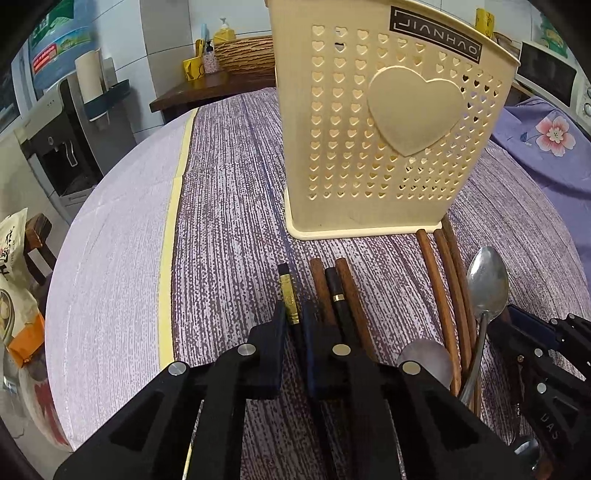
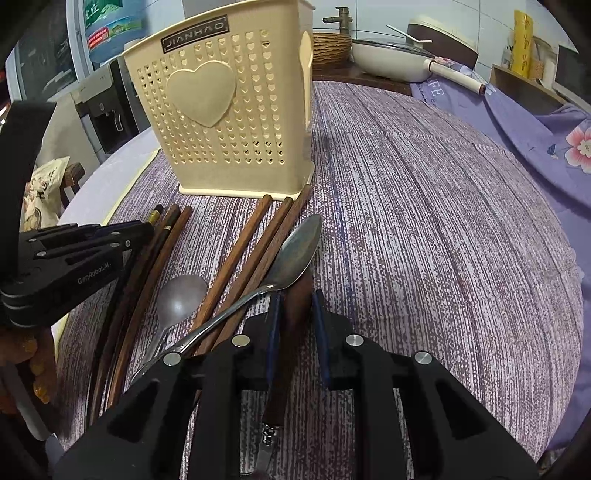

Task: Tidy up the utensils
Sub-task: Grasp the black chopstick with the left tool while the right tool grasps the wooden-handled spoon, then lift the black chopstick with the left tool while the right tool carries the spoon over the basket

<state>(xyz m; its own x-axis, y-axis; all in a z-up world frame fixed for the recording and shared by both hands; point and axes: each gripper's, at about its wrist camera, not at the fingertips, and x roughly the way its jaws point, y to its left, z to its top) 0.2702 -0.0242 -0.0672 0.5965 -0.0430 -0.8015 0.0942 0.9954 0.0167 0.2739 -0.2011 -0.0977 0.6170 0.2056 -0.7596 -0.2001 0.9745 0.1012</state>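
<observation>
A home kitchen: a lidded white pan (image 2: 391, 61) beside a tap (image 2: 341, 18), a microwave (image 1: 554, 79), a water dispenser (image 1: 55, 144) and soap bottle (image 1: 224, 31).

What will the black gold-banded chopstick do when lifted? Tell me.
The black chopstick looks rigid, so it should stay straight. Its glossy finish may slip between the left gripper fingers. Held near one end, it will probably pivot and droop; the holder stands close ahead.

table (image 2: 424, 206): purple striped cloth
pan (image 2: 388, 59): white, glass lid, far edge
wicker basket (image 1: 243, 53): behind table
water dispenser (image 1: 55, 147): left, on floor
</observation>
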